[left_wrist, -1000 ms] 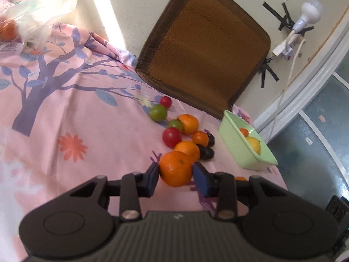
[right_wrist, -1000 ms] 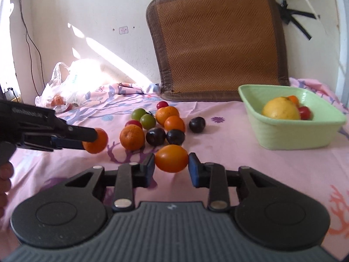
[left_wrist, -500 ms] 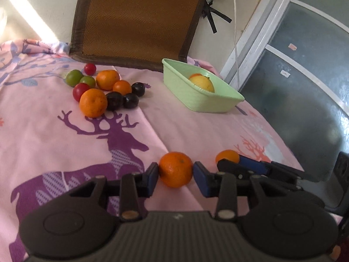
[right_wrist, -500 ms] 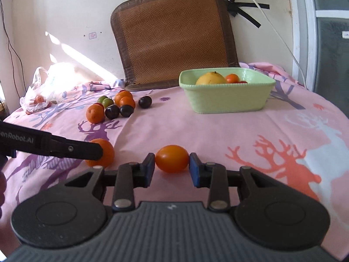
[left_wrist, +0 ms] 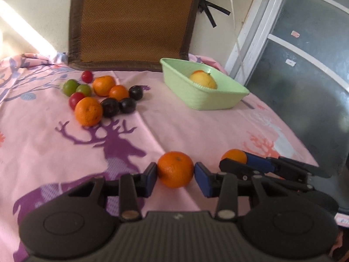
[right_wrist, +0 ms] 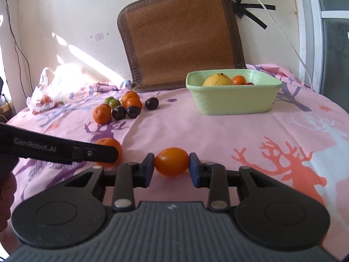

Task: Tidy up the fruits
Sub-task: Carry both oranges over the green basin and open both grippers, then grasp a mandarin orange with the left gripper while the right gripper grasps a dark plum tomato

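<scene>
My left gripper (left_wrist: 175,175) is shut on a round orange (left_wrist: 175,169) near the table's front. My right gripper (right_wrist: 171,167) is shut on a smooth oval orange fruit (right_wrist: 171,161), beside the left one; it also shows in the left wrist view (left_wrist: 234,156). A green basket (left_wrist: 209,99) at the back right holds a yellow fruit (right_wrist: 217,80) and a small orange (right_wrist: 238,79). A cluster of fruit lies at the back left: oranges (left_wrist: 88,111), dark plums (left_wrist: 127,105), green fruits (left_wrist: 70,85) and red ones (left_wrist: 76,99).
A brown woven cushion (left_wrist: 133,21) leans on the wall behind the fruit. A plastic bag (right_wrist: 56,87) with fruit lies at the far left. The pink tablecloth (left_wrist: 196,131) drops off at the right beside a glass door (left_wrist: 309,65). A white cable (right_wrist: 283,35) hangs near the basket.
Both grippers, each still holding its fruit, have pulled back from the fruit cluster toward the table's front. The left gripper swung right, so the basket now lies ahead.
</scene>
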The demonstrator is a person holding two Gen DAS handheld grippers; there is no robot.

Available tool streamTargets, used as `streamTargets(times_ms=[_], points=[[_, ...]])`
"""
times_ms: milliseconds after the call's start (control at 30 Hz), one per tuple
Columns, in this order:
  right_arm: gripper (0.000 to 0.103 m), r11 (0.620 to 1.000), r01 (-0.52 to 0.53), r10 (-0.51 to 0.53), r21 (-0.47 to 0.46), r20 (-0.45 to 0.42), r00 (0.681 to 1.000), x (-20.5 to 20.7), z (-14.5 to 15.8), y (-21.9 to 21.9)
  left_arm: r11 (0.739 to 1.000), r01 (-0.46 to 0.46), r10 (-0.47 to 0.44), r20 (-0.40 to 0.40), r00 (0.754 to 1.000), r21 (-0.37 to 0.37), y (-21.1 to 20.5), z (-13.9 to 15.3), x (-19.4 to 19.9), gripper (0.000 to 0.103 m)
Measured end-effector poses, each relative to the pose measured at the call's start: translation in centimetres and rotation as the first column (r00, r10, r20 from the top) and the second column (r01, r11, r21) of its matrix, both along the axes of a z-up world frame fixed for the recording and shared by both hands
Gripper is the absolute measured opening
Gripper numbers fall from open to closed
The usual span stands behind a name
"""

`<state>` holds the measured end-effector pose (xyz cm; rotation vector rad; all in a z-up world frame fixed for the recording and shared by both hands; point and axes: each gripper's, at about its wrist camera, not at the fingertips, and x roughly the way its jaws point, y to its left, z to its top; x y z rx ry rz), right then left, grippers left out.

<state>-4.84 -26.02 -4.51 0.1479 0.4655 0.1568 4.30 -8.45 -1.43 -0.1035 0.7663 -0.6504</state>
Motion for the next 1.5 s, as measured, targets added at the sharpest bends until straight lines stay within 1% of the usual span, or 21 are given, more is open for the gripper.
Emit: streamTargets(times_ms=[67,200,267,367,433,567,700,767,833,900,967,1033,1100,1200,1300,1400,1433,1467,1500], points=[[0.037,1.0,0.02,-0.021,0.018,0.045,0.999,0.2,0.7,-0.9,0.999,0.02,-0.02,-0.003,1.0,-0.029,-0.8,1.2,1.4,0.038],[0.037,0.992,0.115,-0.12,0.041,0.156,0.98,1.7,3.2,-4.2,0.997,0.048,-0.044,0.065,0.997,-0.062,-3.5,4.4,5.0,0.038],[0.037,0.986,0.159,-0.165,0.047,0.18,0.97,3.3,4.0,-6.0,0.996,0.048,-0.041,0.085,0.996,-0.077,-5.3,5.5,7.4,0.038],[0.037,0.98,0.187,-0.194,0.062,0.164,0.967,6.3,4.1,-8.3,0.994,0.047,-0.04,0.068,0.997,-0.1,-7.8,6.2,11.6,0.039],[0.037,0.979,0.197,-0.203,0.056,0.141,0.969,8.2,3.7,-9.1,0.996,0.011,-0.007,0.047,0.999,-0.087,-9.3,6.0,14.5,0.039],[0.037,0.979,0.204,-0.205,0.021,0.105,0.973,10.7,2.9,-9.5,0.998,-0.012,0.009,-0.044,0.999,-0.062,-11.5,4.2,18.9,0.039],[0.038,0.98,0.199,-0.197,-0.013,0.09,0.976,11.6,2.4,-8.9,0.999,-0.018,0.016,-0.071,0.997,-0.029,-12.4,2.7,19.9,0.039],[0.039,0.981,0.192,-0.19,-0.014,0.081,0.978,11.8,2.2,-8.8,0.999,-0.027,0.025,-0.069,0.997,-0.025,-12.5,2.3,19.9,0.042],[0.053,0.982,0.19,-0.188,-0.014,0.093,0.978,11.7,2.3,-8.7,0.999,-0.02,0.018,-0.064,0.998,-0.032,-12.4,2.4,19.7,0.047],[0.054,0.98,0.201,-0.198,-0.015,0.115,0.973,11.5,2.4,-8.7,0.999,-0.021,0.019,-0.058,0.998,-0.029,-12.1,3.0,19.3,0.049],[0.054,0.977,0.214,-0.213,0.004,0.127,0.969,11.2,2.7,-8.9,0.999,-0.014,0.013,-0.037,0.999,-0.041,-11.1,4.3,18.4,0.049],[0.053,0.974,0.223,-0.225,0.031,0.141,0.964,10.5,3.3,-9.0,0.996,-0.008,0.009,0.012,1.0,-0.086,-8.8,6.3,16.8,0.049],[0.05,0.973,0.223,-0.231,0.064,0.171,0.958,9.3,4.1,-8.8,0.993,-0.015,0.023,0.063,0.998,-0.118,-5.5,8.2,14.9,0.049],[0.043,0.978,0.175,-0.196,0.113,0.217,0.956,7.5,5.4,-7.6,0.989,-0.075,0.091,0.121,0.988,-0.125,0.3,9.6,12.1,0.049],[0.036,0.988,0.089,-0.116,0.127,0.224,0.968,6.7,6.0,-5.1,0.979,-0.189,0.197,0.136,0.971,-0.072,5.9,9.0,10.0,0.049],[0.036,0.992,-0.007,-0.017,0.129,0.18,0.984,6.9,5.4,-1.8,0.958,-0.286,0.28,0.138,0.95,0.022,10.0,6.9,8.1,0.048],[0.033,0.992,-0.03,0.01,0.125,0.16,0.987,7.0,5.0,-0.7,0.953,-0.301,0.295,0.124,0.947,0.028,10.9,6.1,7.6,0.047],[0.028,0.992,-0.052,0.037,0.113,0.138,0.99,7.3,4.4,0.5,0.952,-0.307,0.303,0.103,0.947,0.021,11.9,5.2,7.1,0.047],[0.027,0.992,-0.072,0.06,0.101,0.114,0.992,7.7,4.0,1.6,0.952,-0.307,0.304,0.092,0.948,0.013,12.5,4.5,6.7,0.047]])
